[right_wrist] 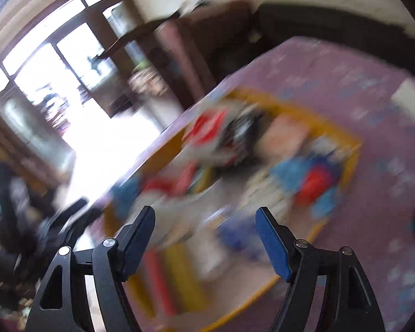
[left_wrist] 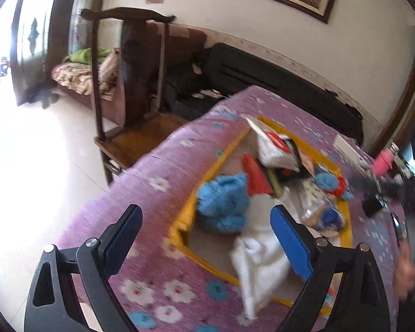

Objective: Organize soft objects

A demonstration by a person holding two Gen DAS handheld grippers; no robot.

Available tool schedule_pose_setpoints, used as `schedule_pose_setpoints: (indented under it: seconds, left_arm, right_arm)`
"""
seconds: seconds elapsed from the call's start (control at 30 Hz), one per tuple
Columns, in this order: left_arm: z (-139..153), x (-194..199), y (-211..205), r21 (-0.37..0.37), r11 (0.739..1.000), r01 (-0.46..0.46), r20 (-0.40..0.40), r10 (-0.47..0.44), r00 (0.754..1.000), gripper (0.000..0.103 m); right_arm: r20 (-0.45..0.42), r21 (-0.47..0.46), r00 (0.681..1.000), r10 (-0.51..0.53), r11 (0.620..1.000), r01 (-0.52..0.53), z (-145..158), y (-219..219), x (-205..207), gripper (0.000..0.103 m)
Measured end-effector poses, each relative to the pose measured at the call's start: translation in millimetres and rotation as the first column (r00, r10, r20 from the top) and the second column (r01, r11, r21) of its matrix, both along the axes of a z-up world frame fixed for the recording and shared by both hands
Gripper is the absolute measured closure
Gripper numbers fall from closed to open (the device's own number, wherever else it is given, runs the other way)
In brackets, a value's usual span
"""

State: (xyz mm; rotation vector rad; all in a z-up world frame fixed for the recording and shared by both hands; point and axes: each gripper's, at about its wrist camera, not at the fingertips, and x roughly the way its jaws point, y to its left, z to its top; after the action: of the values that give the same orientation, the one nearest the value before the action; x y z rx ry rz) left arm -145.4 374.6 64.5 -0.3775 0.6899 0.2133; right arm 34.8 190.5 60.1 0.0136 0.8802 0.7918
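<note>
A yellow-rimmed tray [left_wrist: 224,149] lies on a purple flowered cloth [left_wrist: 141,202]. In it are a blue fluffy cloth [left_wrist: 224,204], a white cloth [left_wrist: 257,260], a red item [left_wrist: 256,175], a white plastic bag [left_wrist: 276,149] and a small blue and red soft toy [left_wrist: 332,184]. My left gripper [left_wrist: 207,218] is open and empty, above the tray's near left corner. My right gripper [right_wrist: 204,218] is open and empty above the tray [right_wrist: 345,138]; that view is heavily blurred. The blue and red toy [right_wrist: 312,179] shows there as a smear.
A dark wooden chair [left_wrist: 135,105] stands at the table's left edge. A sofa [left_wrist: 77,77] and black bags [left_wrist: 262,74] line the wall. A pink bottle [left_wrist: 383,161], a white box [left_wrist: 348,146] and a small black object [left_wrist: 373,206] sit at the right. A hand [left_wrist: 406,271] shows at far right.
</note>
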Motion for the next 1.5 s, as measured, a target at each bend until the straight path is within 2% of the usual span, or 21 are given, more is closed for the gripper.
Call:
schedule_pose_setpoints:
  seconds: [0.07, 0.13, 0.2, 0.23, 0.3, 0.33, 0.37, 0.5, 0.57, 0.67, 0.73, 0.8, 0.87, 0.93, 1.0, 1.03, 1.07, 1.1, 1.2, 1.3, 1.5]
  left_arm:
    - [-4.0, 10.6, -16.3, -0.014, 0.998, 0.058, -0.023, -0.058, 0.998, 0.009]
    - [-5.0, 19.0, -30.4, 0.016, 0.997, 0.076, -0.045, -0.075, 0.996, 0.002]
    - [-7.9, 27.0, -40.3, -0.034, 0.99, 0.14, -0.057, -0.142, 0.988, 0.002]
    - [-11.1, 31.0, -44.2, -0.087, 0.98, 0.181, -0.061, -0.187, 0.981, 0.002]
    - [-14.0, 33.7, -49.7, -0.112, 0.972, 0.207, -0.067, -0.215, 0.974, 0.002]
    - [-13.2, 32.7, -51.2, -0.086, 0.976, 0.198, -0.066, -0.204, 0.977, 0.002]
    - [-12.0, 31.5, -50.7, -0.066, 0.98, 0.187, -0.063, -0.191, 0.98, 0.002]
    - [-6.1, 21.6, -33.8, -0.052, 0.992, 0.115, -0.032, -0.117, 0.993, 0.002]
    - [-4.8, 17.1, -26.2, -0.046, 0.996, 0.072, -0.014, -0.073, 0.997, 0.002]
    - [-0.1, 7.6, -18.5, -0.027, 0.999, 0.017, 0.009, -0.016, 1.0, 0.002]
    - [6.9, 1.4, -21.7, 0.03, 0.999, -0.021, 0.031, 0.021, 0.999, 0.002]
    - [20.8, -9.9, -30.5, 0.139, 0.987, -0.079, 0.075, 0.069, 0.995, 0.002]
    - [41.8, -28.2, -43.9, 0.294, 0.937, -0.191, 0.179, 0.143, 0.973, 0.002]
    - [64.2, -52.3, -61.7, 0.399, 0.855, -0.33, 0.316, 0.21, 0.925, 0.0]
    - [77.3, -73.9, -76.7, 0.417, 0.803, -0.426, 0.431, 0.238, 0.87, 0.0]
    - [78.9, -84.2, -83.4, 0.397, 0.794, -0.461, 0.494, 0.239, 0.836, 0.0]
    - [80.1, -88.4, -86.7, 0.37, 0.799, -0.473, 0.524, 0.241, 0.817, 0.0]
    - [81.9, -85.8, -89.6, 0.357, 0.817, -0.452, 0.52, 0.228, 0.823, 0.0]
    - [78.5, -50.9, -96.2, 0.338, 0.914, -0.224, 0.325, 0.11, 0.939, 0.0]
    - [62.8, -28.4, -104.3, 0.336, 0.918, -0.21, 0.214, 0.143, 0.966, 0.0]
    - [50.4, -21.5, -120.3, 0.361, 0.903, -0.232, 0.145, 0.191, 0.971, 0.0]
  right_arm:
    - [0.051, -0.045, 0.994, -0.095, 0.994, 0.097, 5.9, -7.1, 27.8, 0.018]
    - [0.016, -0.077, 0.991, -0.132, 0.988, 0.133, -1.6, -6.0, 52.7, 0.018]
    - [-0.027, -0.114, 0.989, -0.145, 0.983, 0.141, -16.8, -0.2, 68.7, 0.018]
    - [-0.065, -0.134, 0.989, -0.133, 0.983, 0.123, -27.7, 1.5, 73.5, 0.018]
    - [-0.203, -0.114, 0.976, -0.078, 0.992, 0.055, -53.7, 9.5, 70.5, 0.018]
    - [-0.257, -0.08, 0.965, -0.049, 0.996, 0.029, -60.5, 11.1, 69.6, 0.017]
    - [-0.253, -0.067, 0.967, -0.041, 0.997, 0.025, -60.7, 11.1, 65.0, 0.017]
    - [-0.078, -0.051, 0.99, -0.116, 0.992, 0.113, -32.8, -3.1, 44.4, 0.017]
    - [-0.088, 0.033, 0.993, -0.084, 0.996, 0.087, -21.2, -8.8, 37.5, 0.017]
    - [-0.175, 0.146, 0.984, 0.035, 0.989, -0.009, -24.6, 1.2, 33.2, 0.014]
    - [-0.208, 0.083, 0.977, 0.036, 0.996, -0.019, -37.6, 12.1, 34.1, 0.014]
    - [-0.182, 0.029, 0.983, -0.01, 0.999, 0.015, -45.8, 15.1, 34.4, 0.014]
    - [-0.146, 0.055, 0.989, -0.015, 0.998, 0.023, -34.9, 7.1, 22.4, 0.014]
    - [-0.08, 0.077, 0.997, -0.015, 0.997, 0.022, -19.8, -3.3, 2.5, 0.014]
    - [0.042, 0.067, 0.999, -0.033, 0.997, 0.031, -3.3, -16.6, -23.9, 0.014]
    - [0.108, 0.05, 0.993, -0.056, 0.997, 0.051, 2.1, -23.9, -40.2, 0.013]
    - [0.158, 0.035, 0.984, -0.08, 0.997, 0.075, 5.3, -35.3, -55.5, 0.011]
    - [0.191, 0.027, 0.977, -0.098, 0.995, 0.094, 5.0, -38.7, -65.3, 0.011]
    - [0.24, 0.023, 0.962, -0.133, 0.991, 0.131, -0.4, -58.9, -95.1, 0.01]
    - [0.263, 0.006, 0.953, -0.152, 0.988, 0.156, -9.9, -76.1, -112.1, 0.01]
    - [0.289, -0.055, 0.944, -0.161, 0.981, 0.184, -29.1, -99.6, -124.3, 0.01]
